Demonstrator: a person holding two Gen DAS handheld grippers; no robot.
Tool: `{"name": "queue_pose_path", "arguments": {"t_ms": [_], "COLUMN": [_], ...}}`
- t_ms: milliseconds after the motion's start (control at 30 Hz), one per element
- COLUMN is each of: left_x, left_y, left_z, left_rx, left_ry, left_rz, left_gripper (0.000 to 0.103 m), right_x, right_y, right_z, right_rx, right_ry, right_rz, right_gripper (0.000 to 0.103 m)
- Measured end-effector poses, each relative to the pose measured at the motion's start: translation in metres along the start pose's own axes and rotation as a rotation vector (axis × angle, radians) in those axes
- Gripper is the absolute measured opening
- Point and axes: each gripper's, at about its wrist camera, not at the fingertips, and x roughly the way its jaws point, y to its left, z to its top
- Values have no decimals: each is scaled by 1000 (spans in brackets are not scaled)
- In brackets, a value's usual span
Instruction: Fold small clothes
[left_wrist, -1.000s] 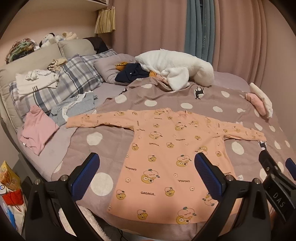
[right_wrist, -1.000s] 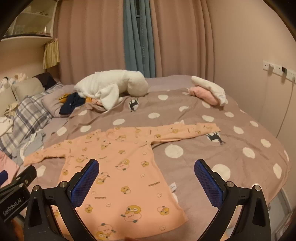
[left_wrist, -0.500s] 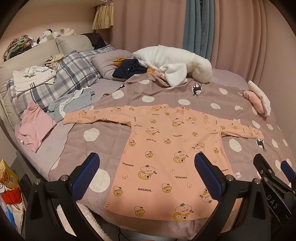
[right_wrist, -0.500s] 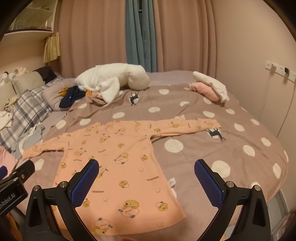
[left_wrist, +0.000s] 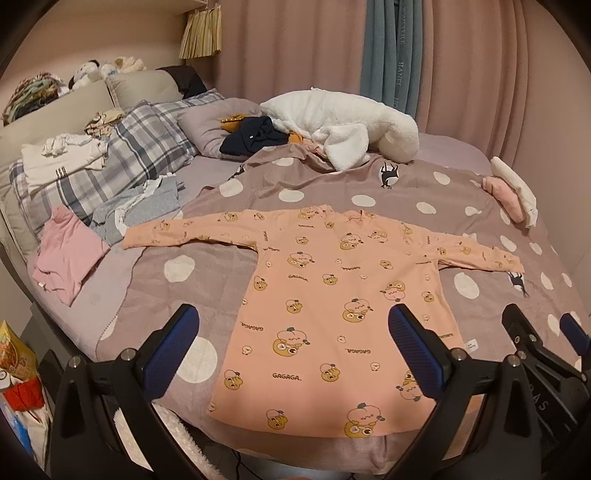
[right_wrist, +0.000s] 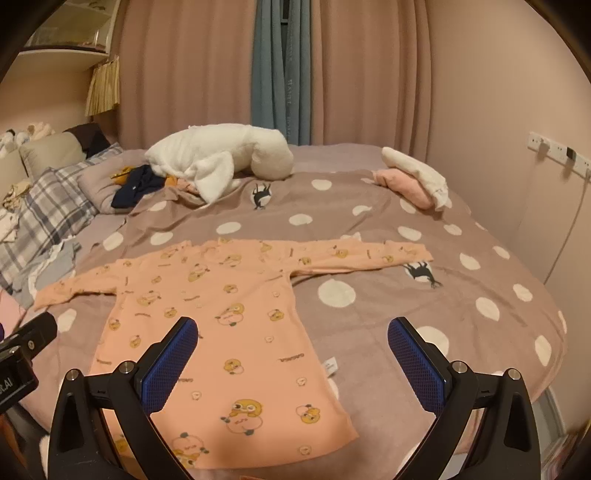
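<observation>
A small peach long-sleeved shirt (left_wrist: 332, 295) with cartoon prints lies flat on the polka-dot bedspread (left_wrist: 207, 266), both sleeves spread out, hem toward me. It also shows in the right wrist view (right_wrist: 221, 314). My left gripper (left_wrist: 291, 347) is open and empty, held above the hem near the bed's front edge. My right gripper (right_wrist: 291, 354) is open and empty, above the shirt's right lower side. The right gripper also shows at the right edge of the left wrist view (left_wrist: 535, 347).
A white plush blanket (left_wrist: 343, 122) and dark clothes (left_wrist: 255, 136) lie at the back. A plaid pillow (left_wrist: 122, 162), a pink garment (left_wrist: 66, 254) and grey clothes (left_wrist: 140, 210) lie at the left. A folded pink and white bundle (right_wrist: 413, 181) sits at the far right.
Both grippers have pulled back and risen a little; the shirt now sits lower and fuller in view. The shirt has not moved. Both grippers stay open.
</observation>
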Motion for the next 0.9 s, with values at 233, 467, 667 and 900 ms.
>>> {"name": "queue_pose_path", "arguments": {"t_ms": [233,467,667,900], "left_x": [2,3,4,4], "left_y": [1,0,-2,-4], "left_z": [-2,-5,-6,-7], "left_rx": [2,25,28,29], "left_ry": [16,12,25,26], "left_rz": [6,21,7,11], "left_gripper": [103,103,103,103], "right_x": [4,4,6,7], "right_y": [-3,-9,-4,0], "right_z": [-1,-2,-3,-4], "right_rx": [14,60,10,-27], "right_ry": [24,29,34,31], "right_rz": [-6,12,1,-3], "right_gripper": [102,102,102,102]}}
